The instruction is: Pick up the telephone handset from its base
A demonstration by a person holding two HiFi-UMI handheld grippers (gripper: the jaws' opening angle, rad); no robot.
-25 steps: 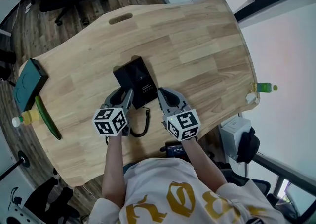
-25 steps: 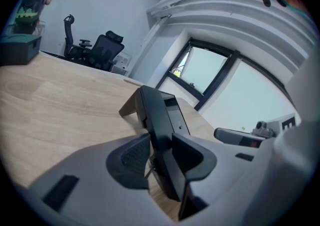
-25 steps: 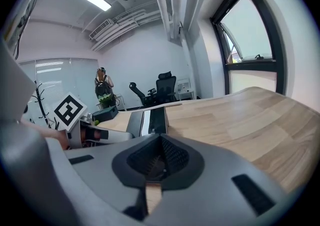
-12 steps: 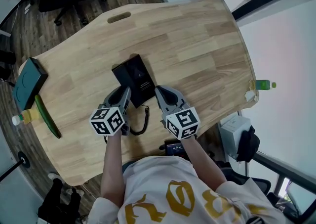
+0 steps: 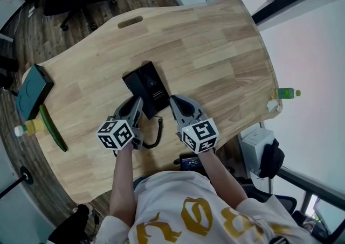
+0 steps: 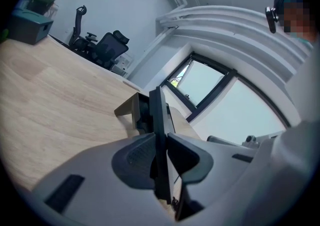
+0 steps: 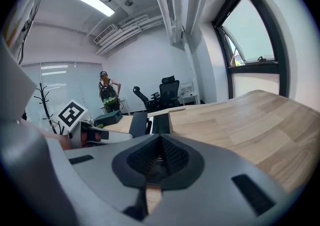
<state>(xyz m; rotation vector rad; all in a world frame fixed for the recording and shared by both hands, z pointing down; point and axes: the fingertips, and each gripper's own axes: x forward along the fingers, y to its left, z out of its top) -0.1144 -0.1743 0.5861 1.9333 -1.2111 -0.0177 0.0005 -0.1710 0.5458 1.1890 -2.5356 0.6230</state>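
The black telephone (image 5: 151,84) lies on the wooden table (image 5: 215,49), its coiled cord (image 5: 157,134) trailing toward me. My left gripper (image 5: 139,103) is at the phone's near left corner. In the left gripper view its jaws are closing, and the handset (image 6: 157,104) stands as a thin dark slab between the pads of the left gripper (image 6: 159,142), touching both. The base (image 6: 131,110) shows just behind. My right gripper (image 5: 175,101) rests beside the phone's near right corner. The right gripper (image 7: 159,157) is shut on nothing, with the phone (image 7: 150,122) ahead of it.
A dark green box (image 5: 32,89), a green stick-like object (image 5: 52,128) and a bottle (image 5: 27,127) sit at the table's left edge. Another bottle (image 5: 287,93) stands off the right edge. A cable slot (image 5: 131,21) is at the far side, with office chairs beyond it.
The left gripper's jaws have drawn in around the handset and its marker cube has rolled slightly. Both hands stay where they were. The phone has not moved.
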